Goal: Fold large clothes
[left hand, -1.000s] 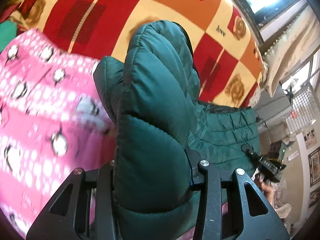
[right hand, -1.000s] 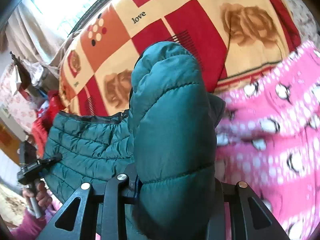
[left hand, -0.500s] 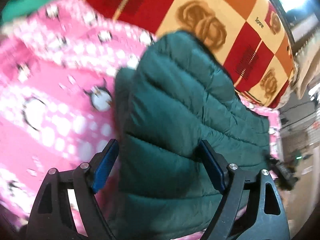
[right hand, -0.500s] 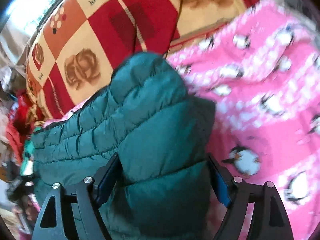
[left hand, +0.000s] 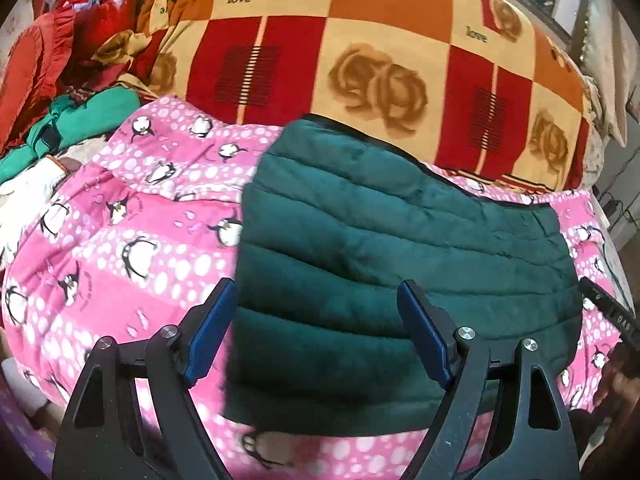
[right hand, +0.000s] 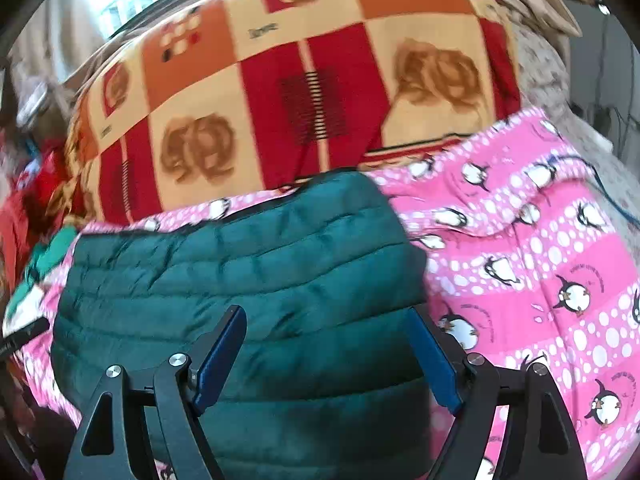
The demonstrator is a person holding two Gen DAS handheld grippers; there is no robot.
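Hovering over the green puffer jacket, both my grippers point down at it. It lies folded and flat on the pink penguin blanket, quilted rows running across, its dark-trimmed edge toward the far side. Behind it rises the checked blanket in red, orange and cream, with brown roses and the word "love".

Left gripper: jaws spread wide, blue pads bare. Near-left corner of the jacket sits between the fingers, but neither pad presses on the fabric; nothing gripped. The left finger stands right at the jacket's left edge, over pink blanket.

Right gripper: jaws likewise spread wide, blue pads clear of the cloth. Near-right part of the jacket lies between and below them, not held. The right finger stands at the jacket's right edge, penguin blanket beyond it.

Left wrist view, far left: a heap of red cloth, a bright green garment beside it, something white nearer. At the right border of that view, a dark piece of the other gripper shows just past the jacket. Right wrist view is somewhat blurred; window light glares at top left.
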